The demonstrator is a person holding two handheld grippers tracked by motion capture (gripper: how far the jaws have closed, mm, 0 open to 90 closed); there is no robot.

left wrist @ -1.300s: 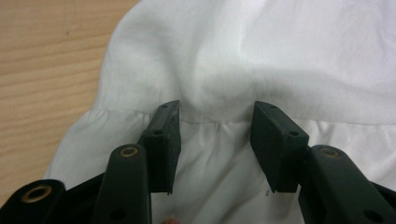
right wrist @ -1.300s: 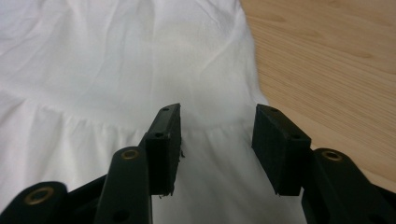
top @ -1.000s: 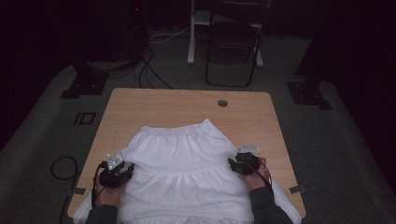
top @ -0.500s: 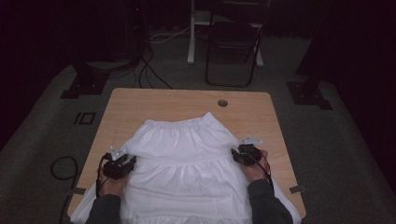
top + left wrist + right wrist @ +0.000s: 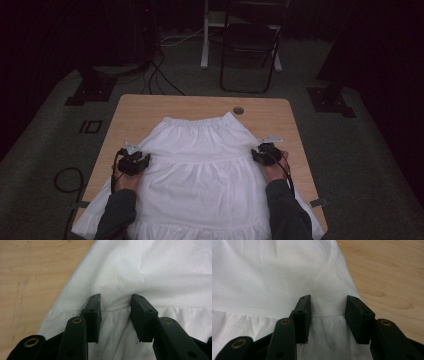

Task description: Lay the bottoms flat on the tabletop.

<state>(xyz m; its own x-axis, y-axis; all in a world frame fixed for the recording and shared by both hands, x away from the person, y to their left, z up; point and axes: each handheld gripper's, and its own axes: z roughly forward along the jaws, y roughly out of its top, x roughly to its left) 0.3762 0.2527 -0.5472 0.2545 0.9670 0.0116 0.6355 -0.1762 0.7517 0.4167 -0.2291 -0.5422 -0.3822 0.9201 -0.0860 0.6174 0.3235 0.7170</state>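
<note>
High view: we see one white skirt spread flat on one wooden tabletop, its elastic waistband toward 12 o'clock and its hem hanging over the edge at 6 o'clock. The skirt has three tiers, set apart by two gathered seams. Two tools are at work, one in each hand. The left tool rests on the skirt's edge at 9 o'clock, on the upper gathered seam; the right tool rests on the opposite edge at 3 o'clock, on the same seam. Two dark sleeves enter from 6 o'clock.

Left gripper view: we see the left tool with its two black jaws partly apart, straddling the gathered seam of the skirt; its jaws have just been closing, and a ridge of cloth rises between them, though they do not yet press on it. Bare tabletop lies toward 10 o'clock.

Right gripper view: the right tool likewise stands half wide over the seam of the skirt, having just been closing, with cloth between the jaws but not pinched. Bare tabletop lies toward 2 o'clock.

Beyond the tabletop, at 12 o'clock, stands one dark folding chair on the floor; one round grommet pierces the tabletop.
</note>
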